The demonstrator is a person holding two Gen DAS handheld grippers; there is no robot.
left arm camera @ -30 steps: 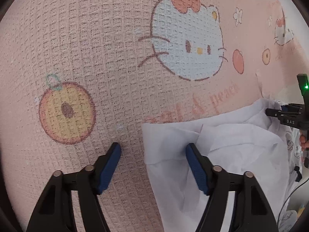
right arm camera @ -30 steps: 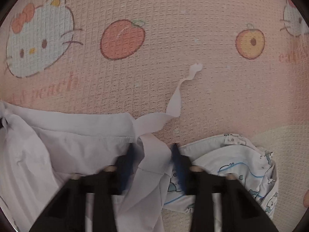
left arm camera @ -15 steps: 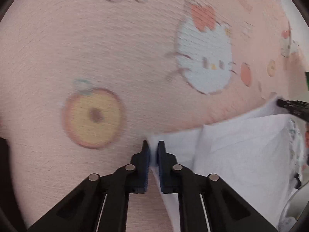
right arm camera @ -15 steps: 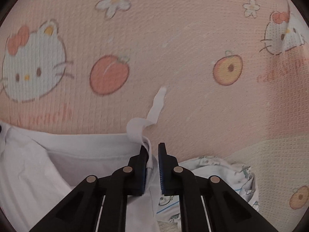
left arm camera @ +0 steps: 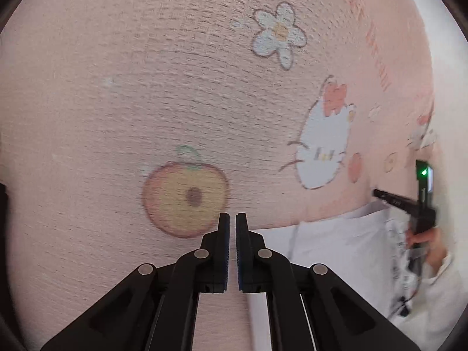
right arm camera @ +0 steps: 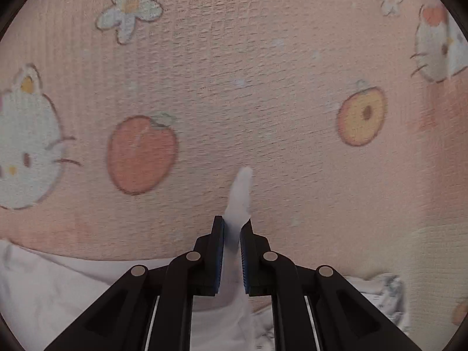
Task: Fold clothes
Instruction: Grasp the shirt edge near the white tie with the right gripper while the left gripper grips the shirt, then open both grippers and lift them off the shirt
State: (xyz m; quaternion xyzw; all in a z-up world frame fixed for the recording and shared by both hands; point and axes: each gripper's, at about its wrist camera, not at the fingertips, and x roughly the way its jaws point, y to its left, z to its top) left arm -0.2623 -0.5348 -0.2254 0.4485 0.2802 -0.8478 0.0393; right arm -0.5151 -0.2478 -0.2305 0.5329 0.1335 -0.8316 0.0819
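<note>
A: What are the jaws doing?

B: The left gripper [left arm camera: 230,219] is closed to a thin slit. The white shirt [left arm camera: 336,248] starts right behind its right finger, but I can't tell whether any cloth is pinched in the slit.

A: And the right?

B: The right gripper [right arm camera: 232,222] has the shirt's strip [right arm camera: 239,193] between its pads. White cloth fills the gap, and the strip's end pokes out past the fingertips. Those jaws are opening a little, though the pads are on the strip.

A: Where does the shirt lie?

B: On the pink blanket [left arm camera: 117,87], in a rumpled band on the near side under both grippers. From the right wrist it runs off to the left. A printed garment [right arm camera: 380,292] lies just beside it on the right.

A: Is there room to move?

B: Yes, there is bare blanket ahead of both grippers, carrying only printed cats, peaches and flowers. From the left wrist, the blanket's edge meets a white surface far right.

A: And the hands?

B: Both grippers tilt steeply down at the blanket. A hand [left arm camera: 424,239] in a white sleeve grasps the right gripper's handle above the shirt.
</note>
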